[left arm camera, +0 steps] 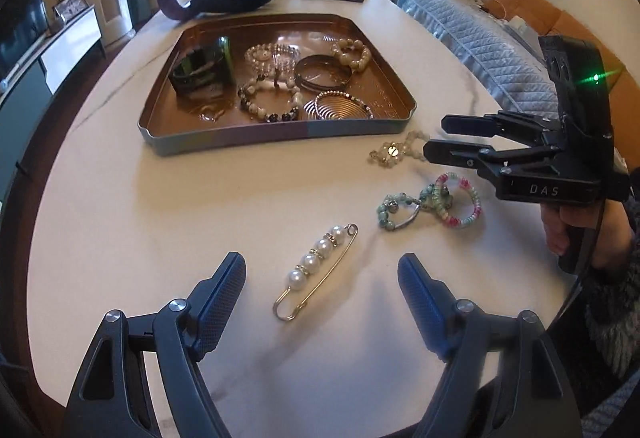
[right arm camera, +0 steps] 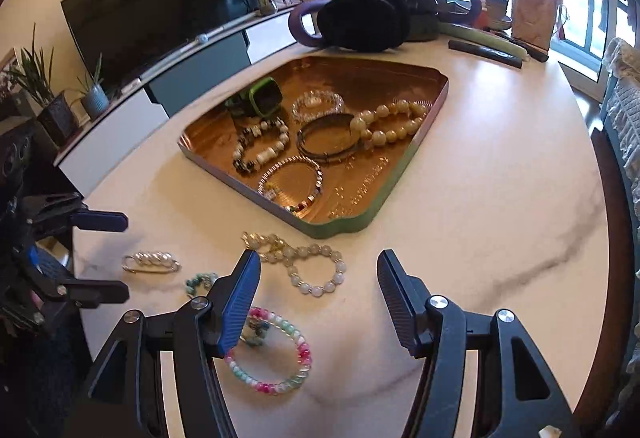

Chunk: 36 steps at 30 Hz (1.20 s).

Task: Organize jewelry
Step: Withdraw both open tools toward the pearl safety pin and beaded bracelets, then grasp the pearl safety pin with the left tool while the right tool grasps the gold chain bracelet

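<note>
Left wrist view had the left tongs (left arm camera: 322,274) spread wide, nothing pinched, hovering over a pearl safety-pin brooch (left arm camera: 316,270) lying flat on the white desk (left arm camera: 120,230). Right tongs (right arm camera: 318,278) were open too and empty, above a pale bead bracelet (right arm camera: 316,272), with a pink-and-green bracelet (right arm camera: 276,352) just beside the left finger. The copper tray (left arm camera: 224,148) further back already held several bracelets and bangles.

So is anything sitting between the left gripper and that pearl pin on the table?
No. The pearl pin lies alone on bare table just ahead of the open left gripper; the beaded bracelets sit off to its right.
</note>
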Each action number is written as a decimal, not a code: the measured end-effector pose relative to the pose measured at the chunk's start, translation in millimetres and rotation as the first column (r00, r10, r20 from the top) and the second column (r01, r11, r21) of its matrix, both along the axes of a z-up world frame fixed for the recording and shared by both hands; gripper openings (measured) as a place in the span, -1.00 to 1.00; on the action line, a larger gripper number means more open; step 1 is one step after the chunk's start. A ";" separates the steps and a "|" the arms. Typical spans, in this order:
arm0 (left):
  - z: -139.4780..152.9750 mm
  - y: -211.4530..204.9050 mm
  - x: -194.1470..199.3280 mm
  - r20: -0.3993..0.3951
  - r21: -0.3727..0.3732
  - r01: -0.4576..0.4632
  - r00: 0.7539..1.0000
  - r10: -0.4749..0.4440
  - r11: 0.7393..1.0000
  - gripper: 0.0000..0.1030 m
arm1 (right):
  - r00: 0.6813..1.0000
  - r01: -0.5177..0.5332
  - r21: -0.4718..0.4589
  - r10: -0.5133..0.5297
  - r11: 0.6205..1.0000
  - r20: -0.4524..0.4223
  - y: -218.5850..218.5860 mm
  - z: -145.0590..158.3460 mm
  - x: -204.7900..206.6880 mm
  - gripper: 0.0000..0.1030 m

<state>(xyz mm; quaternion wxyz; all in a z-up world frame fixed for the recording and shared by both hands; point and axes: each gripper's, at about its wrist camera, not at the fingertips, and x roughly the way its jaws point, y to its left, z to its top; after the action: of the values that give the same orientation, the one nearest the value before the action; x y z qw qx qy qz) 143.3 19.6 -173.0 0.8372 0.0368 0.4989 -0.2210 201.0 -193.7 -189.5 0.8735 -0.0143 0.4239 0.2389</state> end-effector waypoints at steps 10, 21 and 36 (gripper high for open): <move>-13.8 -12.2 6.5 -0.002 0.095 0.010 1.000 -0.010 0.995 0.00 | 0.999 -0.054 -0.045 0.054 0.998 0.005 16.6 -6.2 7.1 0.23; -10.4 -16.0 12.9 0.008 0.074 -0.002 1.000 0.001 0.997 -0.77 | 0.991 -0.108 -0.199 0.122 0.974 0.060 43.9 -4.7 -11.5 -0.81; -9.2 -3.5 19.2 0.008 0.085 -0.095 0.995 0.095 0.992 -0.72 | 0.989 -0.100 -0.143 0.114 0.985 0.092 44.9 3.1 -30.0 -0.87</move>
<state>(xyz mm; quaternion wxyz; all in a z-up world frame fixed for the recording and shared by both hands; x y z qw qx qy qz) 162.5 16.1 -182.2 0.8455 0.0492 0.5072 -0.1594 171.1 -148.7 -186.5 0.8765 -0.1093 0.3937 0.2546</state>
